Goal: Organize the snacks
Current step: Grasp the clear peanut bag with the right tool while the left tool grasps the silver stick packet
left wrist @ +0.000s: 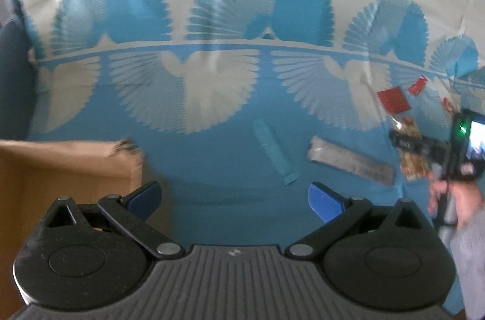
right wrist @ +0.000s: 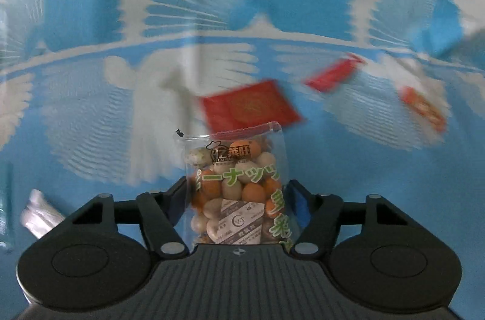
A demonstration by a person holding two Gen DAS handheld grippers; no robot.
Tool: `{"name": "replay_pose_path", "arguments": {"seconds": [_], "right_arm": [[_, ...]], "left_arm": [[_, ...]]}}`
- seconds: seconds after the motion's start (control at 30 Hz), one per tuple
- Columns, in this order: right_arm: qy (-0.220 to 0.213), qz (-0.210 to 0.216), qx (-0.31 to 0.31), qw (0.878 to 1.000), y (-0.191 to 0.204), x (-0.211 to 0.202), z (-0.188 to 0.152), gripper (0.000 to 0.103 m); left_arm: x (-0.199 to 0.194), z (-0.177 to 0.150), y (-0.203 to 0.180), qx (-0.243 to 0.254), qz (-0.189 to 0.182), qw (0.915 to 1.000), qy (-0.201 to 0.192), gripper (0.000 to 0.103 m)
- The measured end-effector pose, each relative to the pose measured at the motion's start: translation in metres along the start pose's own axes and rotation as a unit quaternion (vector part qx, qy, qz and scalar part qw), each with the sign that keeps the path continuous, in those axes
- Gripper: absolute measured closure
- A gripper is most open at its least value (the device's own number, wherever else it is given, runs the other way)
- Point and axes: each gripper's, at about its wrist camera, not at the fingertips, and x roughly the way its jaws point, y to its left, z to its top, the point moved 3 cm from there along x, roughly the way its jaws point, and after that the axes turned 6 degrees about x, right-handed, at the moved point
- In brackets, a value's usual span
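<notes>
Key relation: the peanut snack bag [right wrist: 239, 189] stands between the fingers of the right gripper [right wrist: 239, 198], its long axis running straight out along them.
Right gripper: closed on the bag's sides.
Left gripper [left wrist: 235, 198]: spread wide, holding nothing, just beside the cardboard box [left wrist: 60, 168].
Bag's place: lifted over the blue-and-white cloth [right wrist: 91, 168], near the red packet [right wrist: 251, 105].
Bag's look: clear film, orange and pale coated nuts, green lettering, a white sachet inside.
Nearer hand: right.

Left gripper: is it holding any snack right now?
No. The left gripper is open with only blue cloth between its fingers; the teal packet lies beyond them.
</notes>
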Motion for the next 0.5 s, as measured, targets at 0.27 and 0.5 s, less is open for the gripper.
{"name": "replay_pose_path", "arguments": {"seconds": [0.27,0.5], "right_arm": [[0.033,-0.060,0.037,0.997,-0.066,-0.022,-0.023,0.030],[0.031,-0.029,0.064,0.997,-0.084,-0.025,-0.041,0.017]], "left_arm": [[0.093,0.035,-0.101,-0.060,-0.106,0.9897,0.075,0.000],[0.185,0.038,-0.139,-0.139,-0.090,0.9742,0.153,0.000]]}}
